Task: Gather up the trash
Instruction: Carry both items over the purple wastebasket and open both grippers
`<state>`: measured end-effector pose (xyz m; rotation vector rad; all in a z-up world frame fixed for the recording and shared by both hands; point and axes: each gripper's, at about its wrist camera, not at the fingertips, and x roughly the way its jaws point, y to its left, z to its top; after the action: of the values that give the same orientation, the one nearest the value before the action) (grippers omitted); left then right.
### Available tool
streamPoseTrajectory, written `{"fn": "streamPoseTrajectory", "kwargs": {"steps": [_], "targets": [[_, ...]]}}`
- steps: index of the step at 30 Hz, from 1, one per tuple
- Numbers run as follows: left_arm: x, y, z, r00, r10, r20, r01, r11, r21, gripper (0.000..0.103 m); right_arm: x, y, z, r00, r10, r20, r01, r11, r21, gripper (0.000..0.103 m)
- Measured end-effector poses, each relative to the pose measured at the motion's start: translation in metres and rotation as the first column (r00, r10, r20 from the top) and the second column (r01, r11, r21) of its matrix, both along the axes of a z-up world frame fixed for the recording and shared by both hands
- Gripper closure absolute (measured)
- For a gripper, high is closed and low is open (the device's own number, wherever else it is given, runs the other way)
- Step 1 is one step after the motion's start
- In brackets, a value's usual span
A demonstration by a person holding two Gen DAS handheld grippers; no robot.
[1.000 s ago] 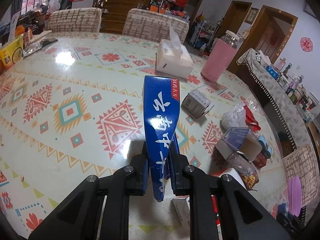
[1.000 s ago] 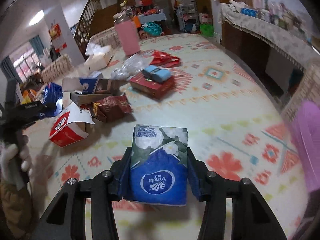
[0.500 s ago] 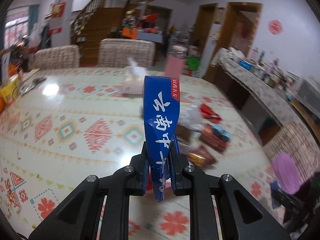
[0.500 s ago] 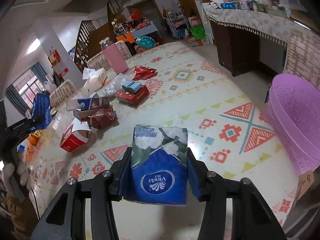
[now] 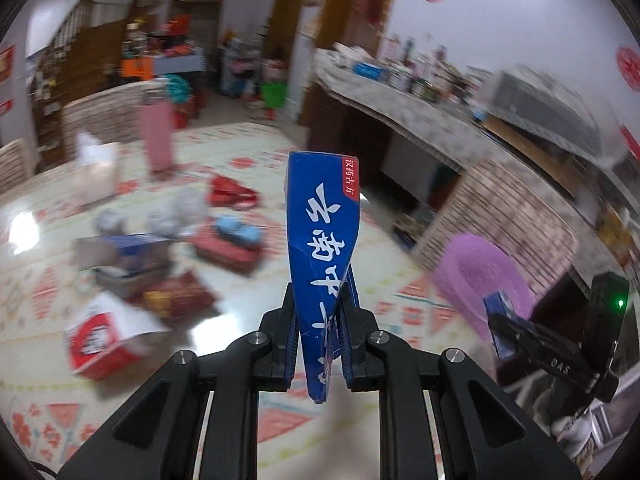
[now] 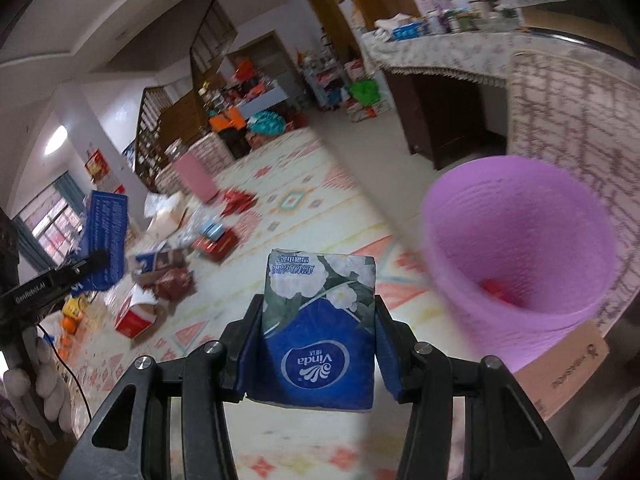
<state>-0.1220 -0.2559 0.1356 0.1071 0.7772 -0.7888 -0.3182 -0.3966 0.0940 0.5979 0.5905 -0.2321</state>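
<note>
Patterned tabletop point(image 6: 304, 208) swings aside as a purple bin point(image 6: 520, 240) comes up near right.
Left gripper point(image 5: 320, 320) stays pinched on a flattened blue carton point(image 5: 322, 236); right gripper point(image 6: 316, 344) stays half-open, gripping a Vinda tissue pack point(image 6: 320, 320), now beside the bin, ready to drop.

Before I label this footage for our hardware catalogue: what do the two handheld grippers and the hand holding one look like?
Both the left gripper and the right gripper are matte black linkages with silver pivot pins and blue-lined fingers. White lettering marks their bodies; one shows a green light. A black cable trails from the left one. The hand wears a white glove.
</note>
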Motion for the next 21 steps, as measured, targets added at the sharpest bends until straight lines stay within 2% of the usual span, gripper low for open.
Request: {"fn": "streamPoseTrajectory", "kwargs": {"steps": [6, 13, 21], "targets": [[-0.018, -0.083, -0.005, 0.991, -0.132, -0.033, 0.133, 0.991, 0.01, 0.086, -0.035, -0.056, -0.001, 0.994, -0.105, 0.004, 0.105, 0.994, 0.006, 0.049], [-0.031, -0.179, -0.016, 0.961, -0.257, -0.1, 0.26, 0.965, 0.018, 0.087, -0.057, -0.11, -0.005, 0.982, -0.191, -0.005, 0.191, 0.981, 0.022, 0.048], [-0.045, -0.247, -0.035, 0.925, -0.344, -0.162, 0.354, 0.934, 0.039, 0.086, -0.065, -0.147, -0.016, 0.97, -0.241, -0.017, 0.242, 0.969, 0.044, 0.048]]}}
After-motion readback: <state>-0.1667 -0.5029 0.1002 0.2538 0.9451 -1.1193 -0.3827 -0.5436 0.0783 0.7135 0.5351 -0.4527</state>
